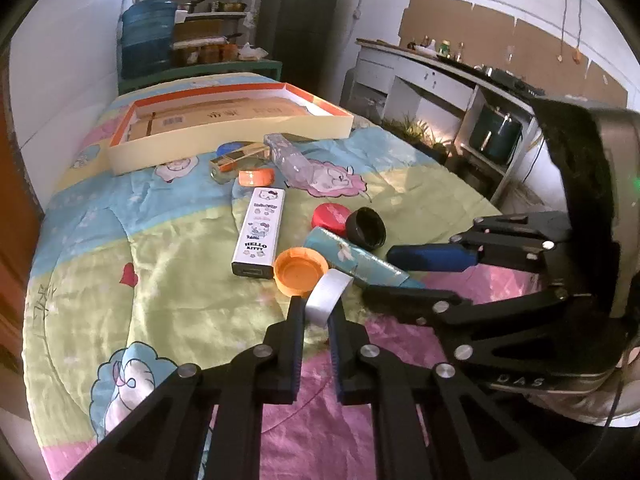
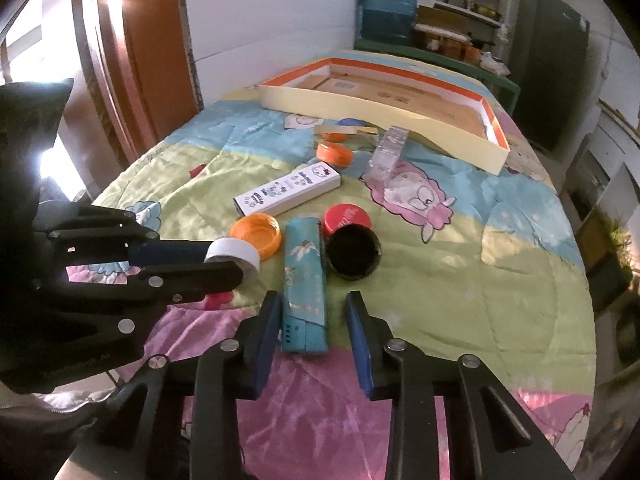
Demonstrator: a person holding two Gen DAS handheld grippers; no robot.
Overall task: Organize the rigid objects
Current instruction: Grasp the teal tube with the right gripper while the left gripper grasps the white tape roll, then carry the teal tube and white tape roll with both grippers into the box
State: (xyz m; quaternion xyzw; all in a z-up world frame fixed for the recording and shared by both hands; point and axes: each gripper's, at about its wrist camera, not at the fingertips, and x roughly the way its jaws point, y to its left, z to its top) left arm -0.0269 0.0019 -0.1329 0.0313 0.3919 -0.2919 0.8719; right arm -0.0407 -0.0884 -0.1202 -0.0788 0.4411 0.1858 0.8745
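Observation:
My left gripper [image 1: 318, 306] is shut on a white lid [image 1: 327, 295], held on edge just above the quilt; it also shows in the right wrist view [image 2: 232, 256]. My right gripper [image 2: 314, 300] is open, its fingers on either side of the near end of a teal box [image 2: 304, 280]. Around it lie an orange lid [image 2: 256, 234], a black lid [image 2: 352, 254], a red lid [image 2: 346, 218], a white Hello Kitty box [image 2: 288, 192], a second orange lid [image 2: 334, 153] and a clear plastic bottle [image 2: 386, 156]. A shallow cream tray with an orange rim [image 2: 452, 136] sits at the far end.
All lies on a table covered by a cartoon quilt [image 2: 460, 280]. A gold box and a blue lid [image 1: 230, 148] lie beside the tray. A wooden door [image 2: 132, 40] stands to the left, shelves, a water jug [image 2: 386, 4] and a fridge behind.

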